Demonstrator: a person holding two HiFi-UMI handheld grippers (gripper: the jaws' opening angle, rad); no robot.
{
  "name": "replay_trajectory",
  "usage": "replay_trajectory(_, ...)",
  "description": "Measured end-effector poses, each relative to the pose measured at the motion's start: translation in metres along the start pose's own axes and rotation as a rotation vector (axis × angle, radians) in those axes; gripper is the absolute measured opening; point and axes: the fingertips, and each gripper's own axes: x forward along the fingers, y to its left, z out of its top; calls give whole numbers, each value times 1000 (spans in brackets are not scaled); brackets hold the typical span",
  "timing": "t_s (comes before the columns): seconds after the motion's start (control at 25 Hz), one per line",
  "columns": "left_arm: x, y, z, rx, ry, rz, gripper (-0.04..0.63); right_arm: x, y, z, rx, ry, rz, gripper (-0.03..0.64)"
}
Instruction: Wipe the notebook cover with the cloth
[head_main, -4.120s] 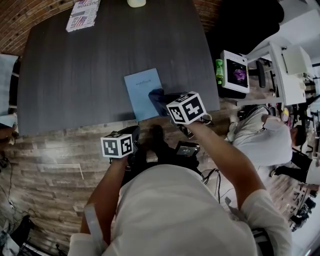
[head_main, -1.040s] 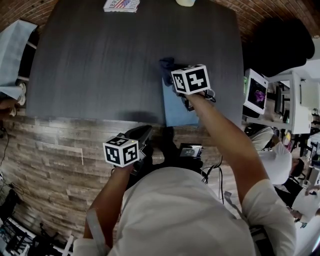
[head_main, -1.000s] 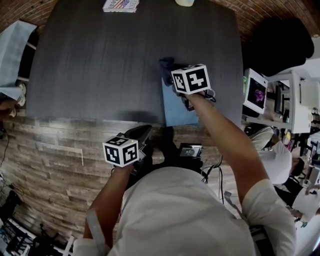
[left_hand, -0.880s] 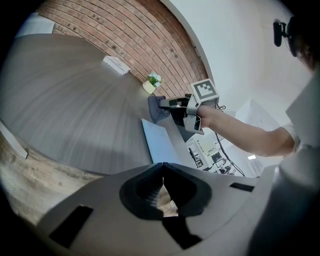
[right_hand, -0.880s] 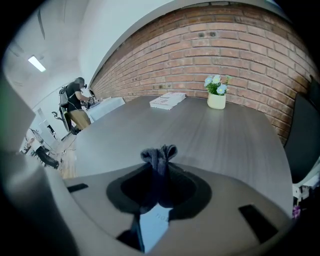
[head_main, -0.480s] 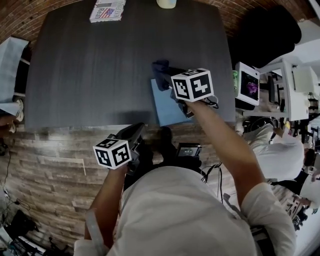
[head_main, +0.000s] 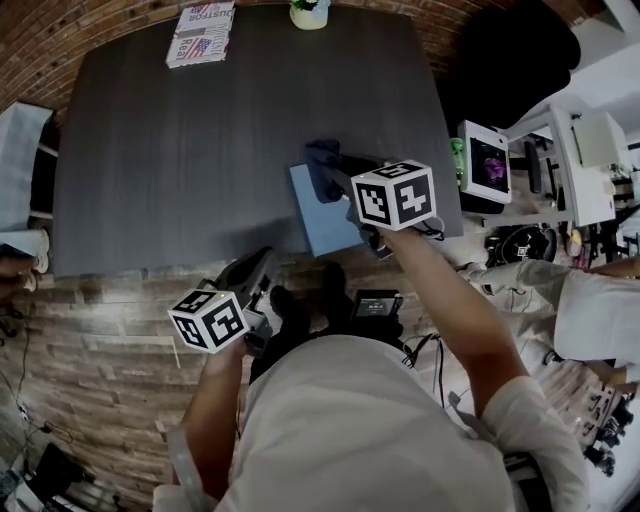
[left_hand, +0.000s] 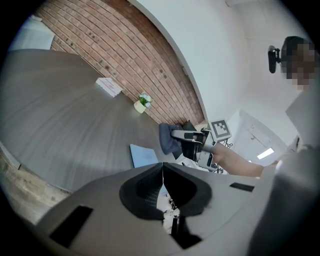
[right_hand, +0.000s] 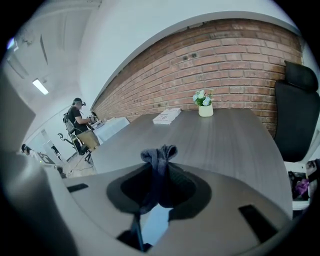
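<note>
The right gripper (right_hand: 159, 172) pinches the crumpled dark blue cloth (right_hand: 158, 155) — plain only in its own view. The head view places that cloth at the far end of the thin light-blue notebook (head_main: 322, 218), which lies at the near edge of the dark grey wooden table (head_main: 200, 150). The left gripper (left_hand: 162, 170) — jaws pressed together, empty — hangs off the table.

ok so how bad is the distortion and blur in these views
Head view: fisheye bows the table edges, image otherwise sharp. Left gripper view: black vignette in the corners, and the same table bulges like a dome. Right gripper view: the brick wall curves into an arc; the cloth is reasonably sharp.
</note>
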Motion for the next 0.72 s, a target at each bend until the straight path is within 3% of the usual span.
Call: replay_trajectory(0.72,-25,-33,13,43,-64,-58,11,-57,26,-21,76,-79,32,100)
